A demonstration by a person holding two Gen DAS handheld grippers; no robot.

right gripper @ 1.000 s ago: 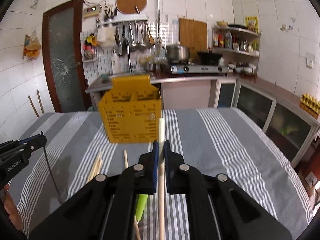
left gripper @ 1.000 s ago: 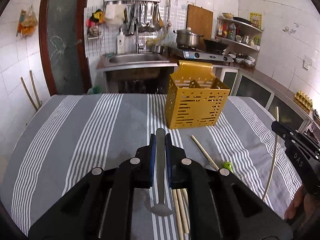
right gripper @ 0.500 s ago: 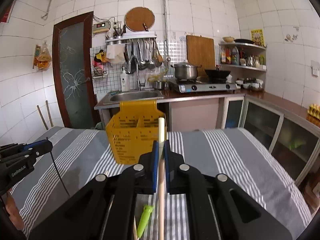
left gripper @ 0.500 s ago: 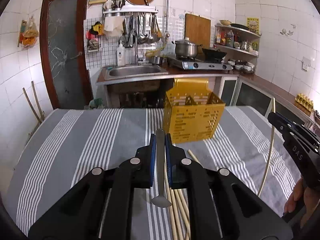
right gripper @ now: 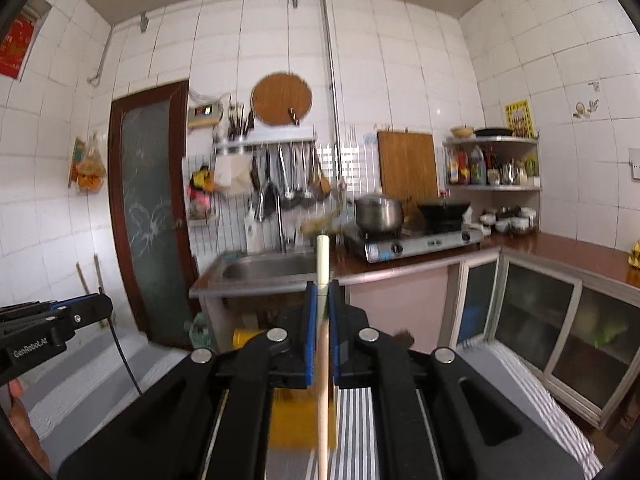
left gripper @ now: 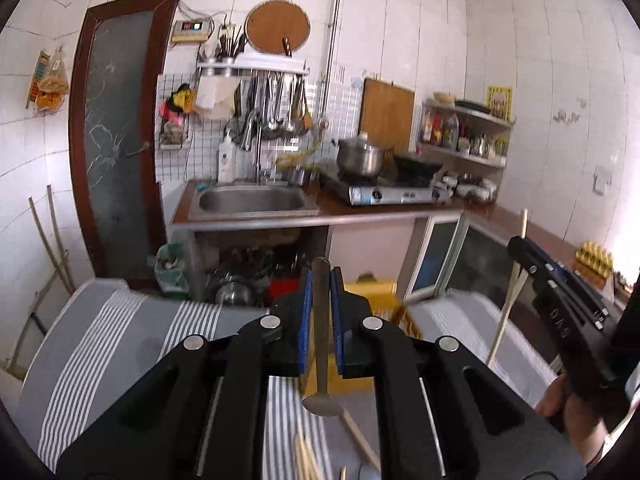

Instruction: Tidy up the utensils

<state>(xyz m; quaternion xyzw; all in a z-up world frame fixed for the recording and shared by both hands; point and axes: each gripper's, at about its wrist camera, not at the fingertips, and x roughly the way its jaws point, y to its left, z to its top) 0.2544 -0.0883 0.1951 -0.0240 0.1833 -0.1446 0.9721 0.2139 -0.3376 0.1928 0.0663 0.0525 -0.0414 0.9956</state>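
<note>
My left gripper (left gripper: 320,280) is shut on a metal spoon (left gripper: 321,360); the handle points forward and the bowl hangs back below the fingers. My right gripper (right gripper: 322,292) is shut on a wooden chopstick (right gripper: 322,264) that sticks up past the fingertips. The yellow slotted utensil basket (left gripper: 384,300) stands on the striped table, mostly hidden behind the left gripper, and shows in the right wrist view (right gripper: 288,416) under the fingers. The right gripper with its chopstick also shows in the left wrist view (left gripper: 560,300). The left gripper shows in the right wrist view (right gripper: 60,320).
Loose wooden chopsticks (left gripper: 360,440) lie on the grey striped tablecloth (left gripper: 100,340) below the left gripper. Beyond the table are a sink counter (left gripper: 252,204), a gas stove with a pot (left gripper: 360,156) and glass-door cabinets (right gripper: 560,320).
Both grippers have risen and tilted upward, each keeping its utensil. The basket has dropped low in both views and is now largely hidden behind the fingers.
</note>
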